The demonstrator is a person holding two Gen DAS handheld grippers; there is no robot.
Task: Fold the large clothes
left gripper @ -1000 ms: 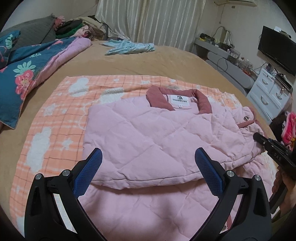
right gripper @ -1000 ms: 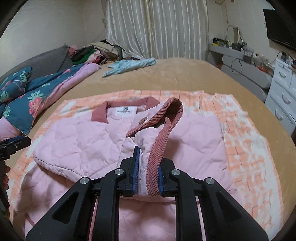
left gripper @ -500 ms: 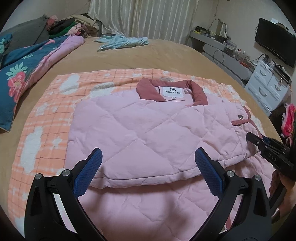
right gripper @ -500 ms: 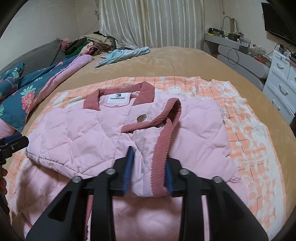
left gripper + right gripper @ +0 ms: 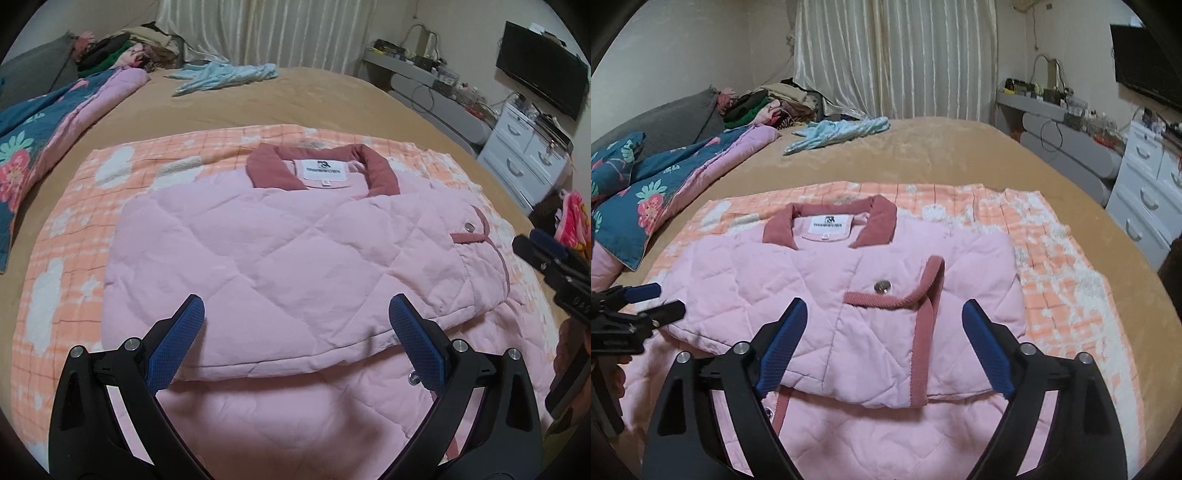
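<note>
A pink quilted jacket [image 5: 280,258] with a dark pink collar lies on an orange checked blanket [image 5: 74,236] on the bed, its sleeves folded across the body. It also shows in the right wrist view [image 5: 849,295], with a dark pink corduroy cuff [image 5: 923,332] on top. My left gripper [image 5: 295,332] is open and empty above the jacket's near fold. My right gripper [image 5: 882,332] is open and empty above the cuff. Each gripper shows at the edge of the other's view.
The tan bed [image 5: 960,155] carries a flowered quilt [image 5: 646,206] at the left, a light blue garment [image 5: 834,133] at the back and a clothes pile [image 5: 768,107] by the curtain. White drawers [image 5: 1145,192] and a TV [image 5: 543,85] stand at the right.
My right gripper has opened and let go of the corduroy cuff, which now lies flat on the jacket. Both grippers have drawn back a little.
</note>
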